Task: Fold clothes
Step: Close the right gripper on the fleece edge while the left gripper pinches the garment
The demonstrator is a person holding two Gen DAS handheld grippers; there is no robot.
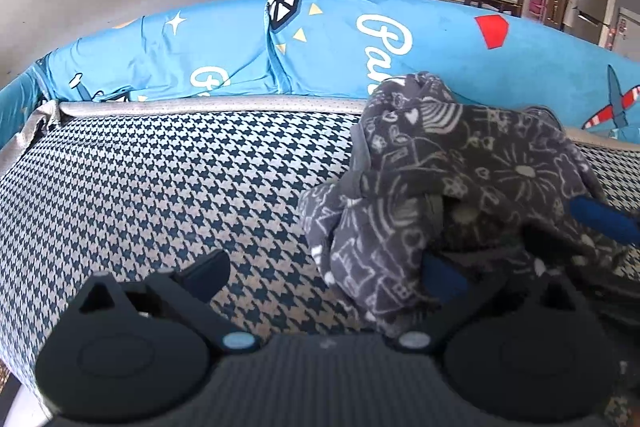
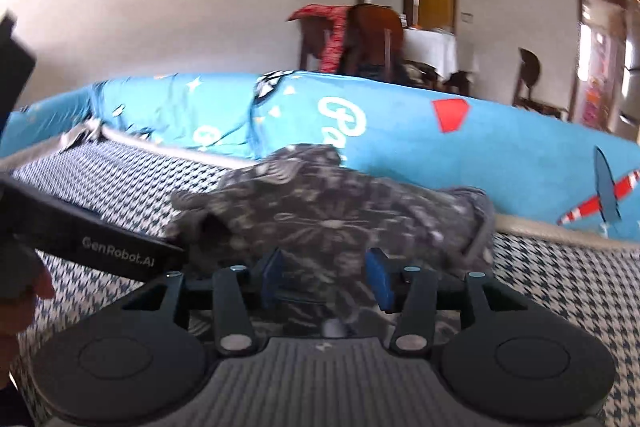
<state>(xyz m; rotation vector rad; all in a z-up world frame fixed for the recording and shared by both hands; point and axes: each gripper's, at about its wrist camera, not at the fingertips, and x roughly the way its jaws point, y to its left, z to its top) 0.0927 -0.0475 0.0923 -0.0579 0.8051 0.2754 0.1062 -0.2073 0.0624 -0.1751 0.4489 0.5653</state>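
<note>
Dark grey printed garment bunched on houndstooth cushion, against blue backrest. Left claw spread wide, right finger buried in cloth. Right claw half-spread, cloth between pads, grip unclear. Hem edge best pinched, layers kept separate.

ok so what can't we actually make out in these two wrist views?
- Left wrist view: the left tongs are buried in the grey patterned garment, so grip cannot be judged.
- Right wrist view: motion blur smears the garment; its type and layout stay unclear.
- Right wrist view: cloth lies between the right tongs, contact uncertain.
- Right wrist view: the left device is cut off by the frame edge.
</note>
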